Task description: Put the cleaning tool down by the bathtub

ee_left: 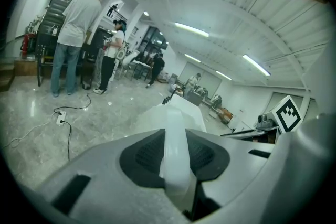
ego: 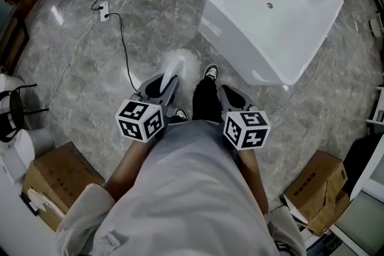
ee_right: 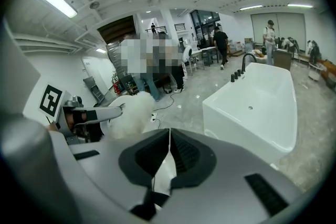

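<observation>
The cleaning tool is a duster with a fluffy white head and a flat white handle. My left gripper is shut on that handle and holds the head out in front, above the marble floor. In the right gripper view the fluffy head hangs off the left gripper. The white bathtub stands ahead and to the right, about a step from the duster. My right gripper is shut with nothing in it, low beside my leg and facing the tub.
A power strip and its black cable run over the floor at front left. Cardboard boxes sit at both sides behind me. A stool is at far left. People stand in the background.
</observation>
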`<state>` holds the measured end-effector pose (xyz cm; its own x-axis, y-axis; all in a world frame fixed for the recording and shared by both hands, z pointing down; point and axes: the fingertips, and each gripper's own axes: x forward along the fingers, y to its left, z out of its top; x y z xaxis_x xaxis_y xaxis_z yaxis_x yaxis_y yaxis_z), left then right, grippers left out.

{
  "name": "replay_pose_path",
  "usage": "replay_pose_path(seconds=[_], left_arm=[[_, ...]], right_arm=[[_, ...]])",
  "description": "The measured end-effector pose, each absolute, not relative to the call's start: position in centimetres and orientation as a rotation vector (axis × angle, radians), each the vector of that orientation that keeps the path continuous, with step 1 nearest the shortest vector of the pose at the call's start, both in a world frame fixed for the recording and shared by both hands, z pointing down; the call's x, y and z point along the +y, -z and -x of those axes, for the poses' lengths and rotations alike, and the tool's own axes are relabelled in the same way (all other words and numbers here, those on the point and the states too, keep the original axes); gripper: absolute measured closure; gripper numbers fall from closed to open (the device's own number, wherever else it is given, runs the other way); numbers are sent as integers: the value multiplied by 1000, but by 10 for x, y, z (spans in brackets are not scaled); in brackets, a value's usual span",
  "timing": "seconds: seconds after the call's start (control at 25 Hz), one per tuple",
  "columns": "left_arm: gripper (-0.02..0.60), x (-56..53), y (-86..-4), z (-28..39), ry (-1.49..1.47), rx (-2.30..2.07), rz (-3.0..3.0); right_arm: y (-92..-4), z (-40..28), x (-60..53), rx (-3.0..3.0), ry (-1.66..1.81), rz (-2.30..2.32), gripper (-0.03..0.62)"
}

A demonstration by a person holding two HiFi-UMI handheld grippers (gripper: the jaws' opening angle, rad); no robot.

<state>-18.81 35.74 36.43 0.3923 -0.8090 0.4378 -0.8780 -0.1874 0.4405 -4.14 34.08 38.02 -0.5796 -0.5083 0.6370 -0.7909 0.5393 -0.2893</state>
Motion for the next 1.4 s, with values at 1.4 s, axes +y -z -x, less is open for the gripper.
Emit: replay_pose_path(seconds=[1.4], left_arm=[[492,39,-362,116,-199,-1456,-1954]], right_arm=[[-401,-19,17,-2392,-1010,-982,582]])
